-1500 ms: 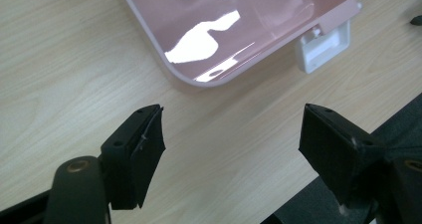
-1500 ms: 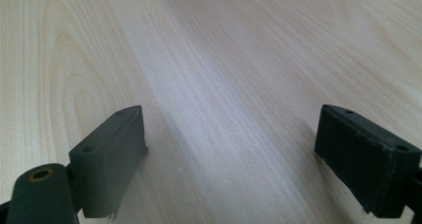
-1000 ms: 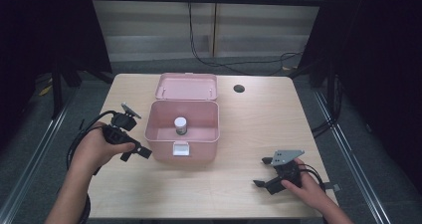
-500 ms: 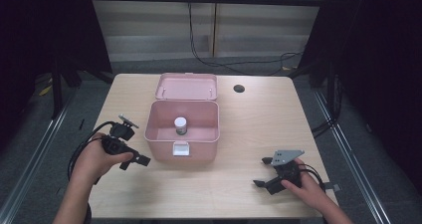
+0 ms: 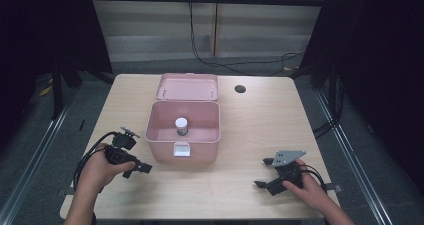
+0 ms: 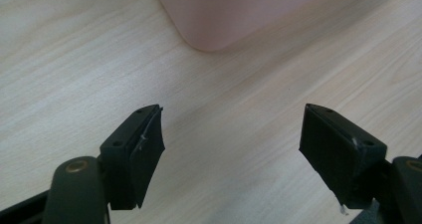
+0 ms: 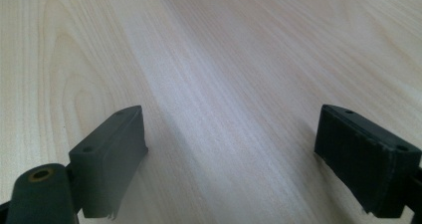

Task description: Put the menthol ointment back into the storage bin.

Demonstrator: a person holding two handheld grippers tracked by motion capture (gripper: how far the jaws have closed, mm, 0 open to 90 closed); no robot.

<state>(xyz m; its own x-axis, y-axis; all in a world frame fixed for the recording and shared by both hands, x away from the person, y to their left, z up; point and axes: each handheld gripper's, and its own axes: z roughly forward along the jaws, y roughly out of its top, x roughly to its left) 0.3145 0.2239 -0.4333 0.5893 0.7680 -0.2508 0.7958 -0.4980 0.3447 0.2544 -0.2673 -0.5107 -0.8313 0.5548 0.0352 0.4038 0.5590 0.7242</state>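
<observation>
One pink box (image 5: 183,135), one jar (image 5: 182,126) inside; two hand-held grippers (image 5: 142,168) (image 5: 264,172) spread, empty.

Clearance around the open jaws
Bare table (image 6: 234,149) lay between the left fingers (image 6: 142,149); the pink box (image 6: 234,15) stood ahead, blocking passage.
</observation>
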